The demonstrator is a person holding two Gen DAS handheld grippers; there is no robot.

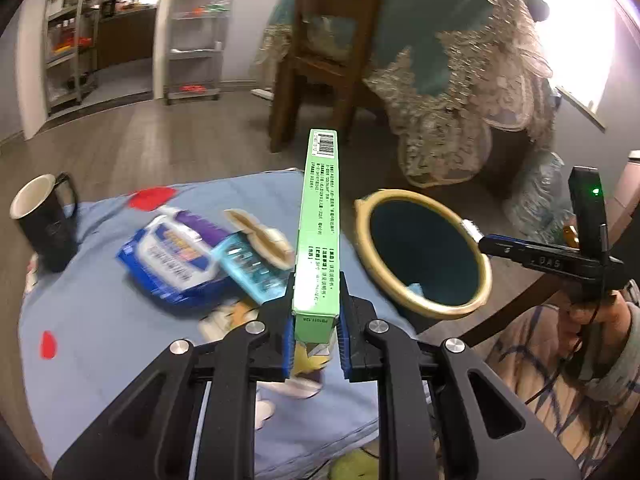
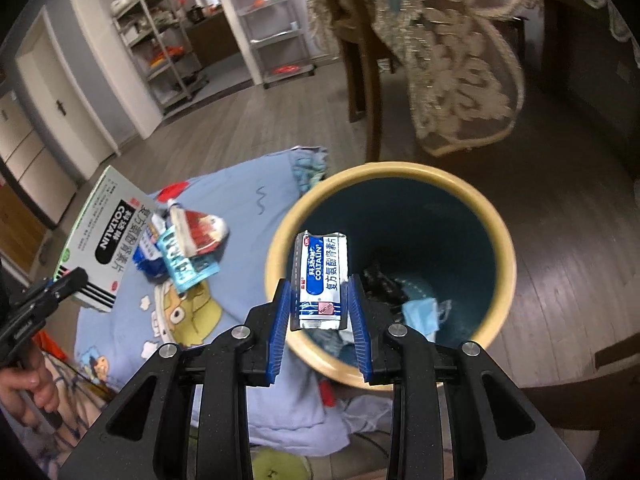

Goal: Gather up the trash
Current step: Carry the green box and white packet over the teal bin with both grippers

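Note:
My left gripper (image 1: 316, 312) is shut on a flat green medicine box (image 1: 320, 220), held edge-up above the blue cloth; in the right wrist view the same box (image 2: 102, 236) shows its white printed face at the left. My right gripper (image 2: 320, 300) is shut on a silver and blue pill sachet (image 2: 322, 280), held over the mouth of the round bin (image 2: 500, 248) with its yellow rim and dark teal inside. A blue face mask (image 2: 420, 310) and dark scraps lie at the bin's bottom. From the left wrist the bin (image 1: 484, 280) stands right of the box.
On the blue cartoon cloth (image 1: 100, 340) lie a blue wipes pack (image 1: 172, 256), a light-blue wrapper (image 1: 248, 268) and a squeezed tube (image 2: 200, 228). A black mug (image 1: 44, 224) stands at the left. Behind are a wooden chair (image 1: 320, 60), a lace-draped table (image 1: 460, 60) and shelving racks (image 1: 72, 40).

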